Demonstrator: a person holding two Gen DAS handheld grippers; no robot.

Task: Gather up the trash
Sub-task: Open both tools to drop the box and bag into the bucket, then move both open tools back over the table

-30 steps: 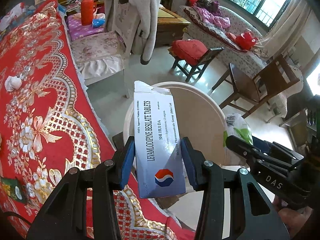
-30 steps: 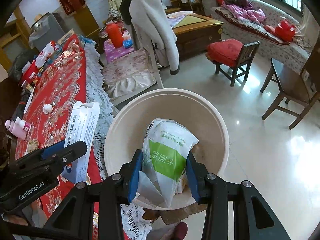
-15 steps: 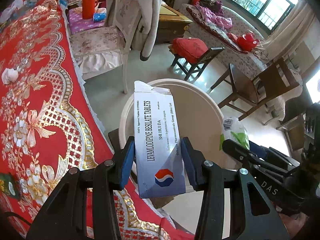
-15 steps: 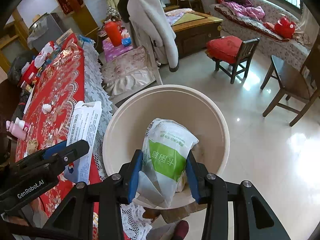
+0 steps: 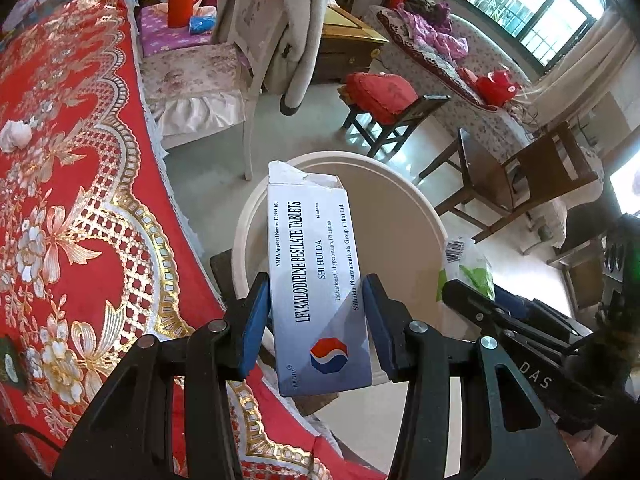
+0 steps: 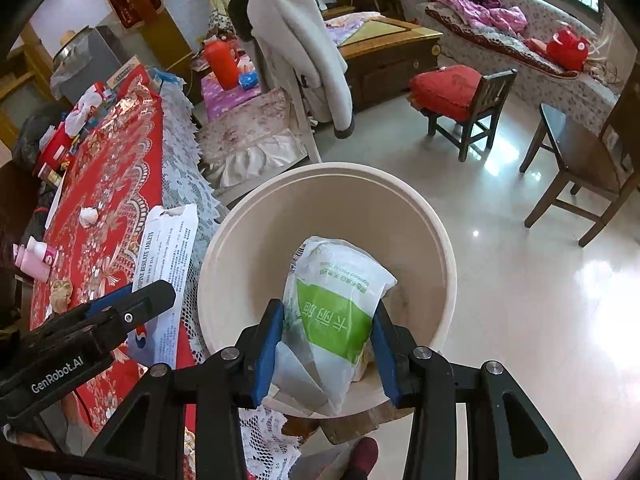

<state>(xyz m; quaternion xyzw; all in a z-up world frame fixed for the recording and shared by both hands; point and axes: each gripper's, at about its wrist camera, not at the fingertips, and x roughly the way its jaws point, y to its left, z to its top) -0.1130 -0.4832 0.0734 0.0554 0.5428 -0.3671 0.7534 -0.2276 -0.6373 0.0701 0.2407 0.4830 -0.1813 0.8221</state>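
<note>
In the left wrist view, the left gripper (image 5: 316, 320) clamps a white tablet box (image 5: 318, 280) by its long sides, its torn end up, held above the near rim of the cream bucket (image 5: 424, 216) just off the edge of the red tablecloth (image 5: 72, 200) — the right gripper's arm enters at the right. In the right wrist view, the right gripper (image 6: 328, 344) pinches a white-and-green plastic bag (image 6: 336, 308) over the bucket's mouth (image 6: 248, 240), while the box (image 6: 168, 248) hangs at the left beside the cloth's lace edge.
</note>
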